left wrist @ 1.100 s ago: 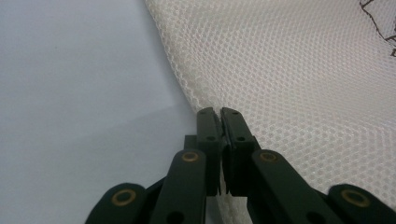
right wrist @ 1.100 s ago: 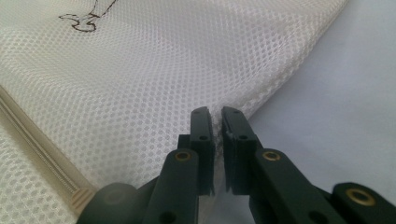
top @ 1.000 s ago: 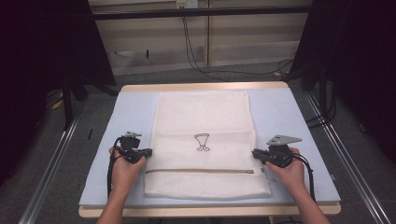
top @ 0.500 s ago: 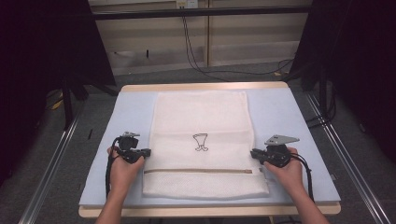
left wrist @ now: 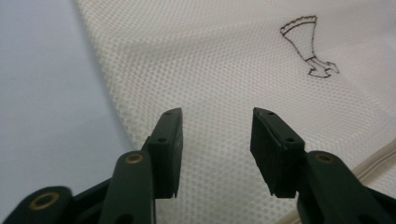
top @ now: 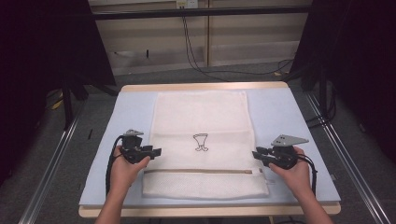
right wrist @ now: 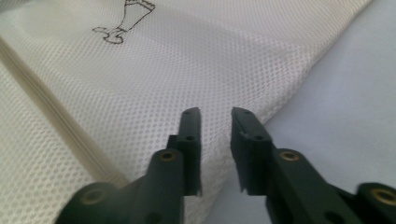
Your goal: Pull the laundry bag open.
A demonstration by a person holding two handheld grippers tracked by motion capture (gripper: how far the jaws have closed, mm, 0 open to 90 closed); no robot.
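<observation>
Lying flat along the middle of the table (top: 289,121), the mesh bag (top: 201,116) reaches from the far edge almost to the near edge, with a small black drawing (top: 201,142) at its centre and a zip (top: 201,171) running left to right across its near part. The left gripper (top: 156,151) sits at the bag's left edge, level with the drawing and just beyond the zip, pointing right. In the left gripper view its jaws stand well apart over the mesh, having just been opening, with nothing pinched between them; the bag (left wrist: 224,60) lies loose beneath. The right gripper (top: 255,153) sits at the bag's right edge, pointing left. In the right gripper view its jaws show a narrow gap and have just been opening a little; the bag's (right wrist: 154,70) edge runs under them, and no cloth is caught between the pads. A hand holds each gripper, the forearms coming in from the near side of the table.
</observation>
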